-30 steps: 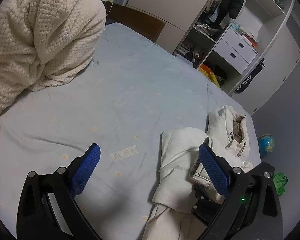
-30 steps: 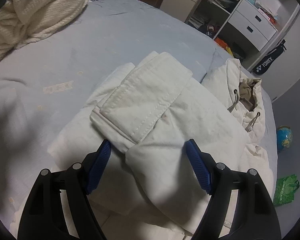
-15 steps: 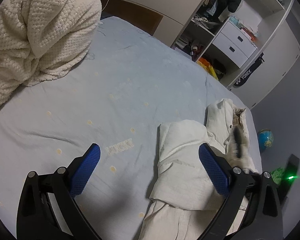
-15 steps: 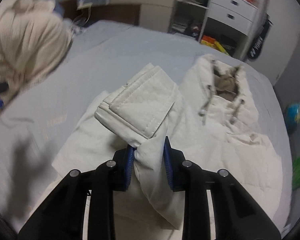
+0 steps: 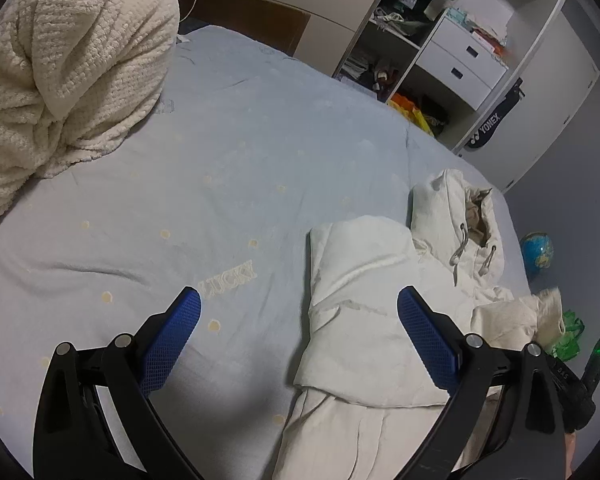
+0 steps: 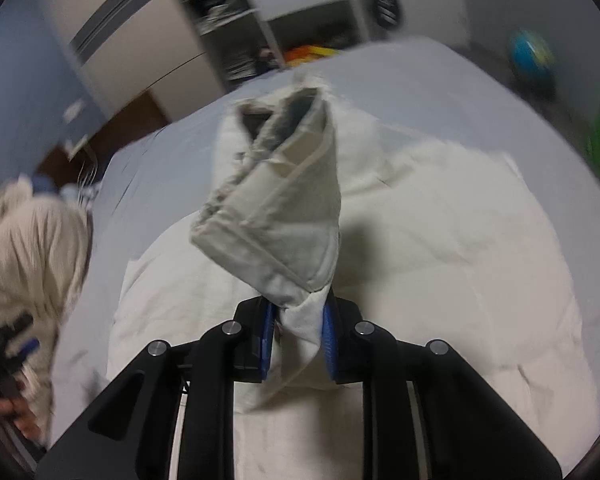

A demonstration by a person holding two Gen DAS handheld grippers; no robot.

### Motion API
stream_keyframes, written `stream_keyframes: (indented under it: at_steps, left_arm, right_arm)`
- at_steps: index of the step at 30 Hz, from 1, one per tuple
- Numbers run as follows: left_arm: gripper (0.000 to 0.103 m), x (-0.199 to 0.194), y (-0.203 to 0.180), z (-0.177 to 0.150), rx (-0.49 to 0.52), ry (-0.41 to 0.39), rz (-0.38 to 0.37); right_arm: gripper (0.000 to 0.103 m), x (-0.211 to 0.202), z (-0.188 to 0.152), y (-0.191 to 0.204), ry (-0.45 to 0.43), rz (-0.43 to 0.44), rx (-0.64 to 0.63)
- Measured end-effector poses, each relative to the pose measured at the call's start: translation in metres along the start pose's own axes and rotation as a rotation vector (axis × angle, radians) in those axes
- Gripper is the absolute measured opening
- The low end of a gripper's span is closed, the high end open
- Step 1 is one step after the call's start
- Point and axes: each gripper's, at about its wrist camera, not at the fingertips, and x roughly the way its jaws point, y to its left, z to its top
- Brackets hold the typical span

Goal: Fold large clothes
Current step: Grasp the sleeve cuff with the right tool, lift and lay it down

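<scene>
A cream knit blanket [image 5: 60, 72] was heaped at the bed's [image 5: 228, 152] far left corner. My left tongs [image 5: 298, 336] hung spread wide and empty above the sheet. The white jacket [image 5: 364, 280] lay along the bed's right edge, and my right tongs [image 6: 298, 340] were clamped on its raised sleeve [image 6: 280, 208].

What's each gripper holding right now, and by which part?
The right gripper is shut on the cream jacket's sleeve, near its cuff end. The left gripper is open, holding nothing.
</scene>
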Motion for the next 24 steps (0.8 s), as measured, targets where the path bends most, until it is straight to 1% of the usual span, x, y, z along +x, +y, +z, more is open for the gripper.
stream_keyframes:
  at_steps: [4, 7, 10, 11, 13, 16, 18, 24]
  left_arm:
    - [0.095, 0.006, -0.008, -0.004, 0.029, 0.022, 0.004]
    - [0.095, 0.013, -0.017, -0.009, 0.060, 0.045, 0.004]
    - [0.095, 0.020, -0.028, -0.015, 0.090, 0.069, 0.000]
    - [0.095, 0.022, -0.031, -0.016, 0.097, 0.073, 0.001]
    - [0.095, 0.025, -0.037, -0.018, 0.118, 0.081, 0.001]
    - [0.095, 0.028, -0.042, -0.021, 0.136, 0.087, 0.002]
    - [0.095, 0.030, -0.045, -0.022, 0.144, 0.092, 0.001]
    - [0.095, 0.032, -0.055, -0.026, 0.161, 0.100, -0.007]
  right_arm:
    - [0.017, 0.006, -0.011, -0.050, 0.032, 0.019, 0.158]
    - [0.017, 0.013, -0.024, -0.074, 0.064, 0.026, 0.245]
    - [0.019, 0.023, -0.038, -0.088, 0.114, 0.028, 0.302]
    - [0.019, 0.023, -0.043, -0.095, 0.122, 0.041, 0.334]
    - [0.024, 0.022, -0.046, -0.101, 0.119, 0.057, 0.355]
    - [0.030, 0.015, -0.047, -0.104, 0.120, 0.070, 0.363]
    - [0.030, 0.006, -0.046, -0.107, 0.098, 0.071, 0.367]
    - [0.030, -0.019, -0.034, -0.131, 0.026, 0.058, 0.398]
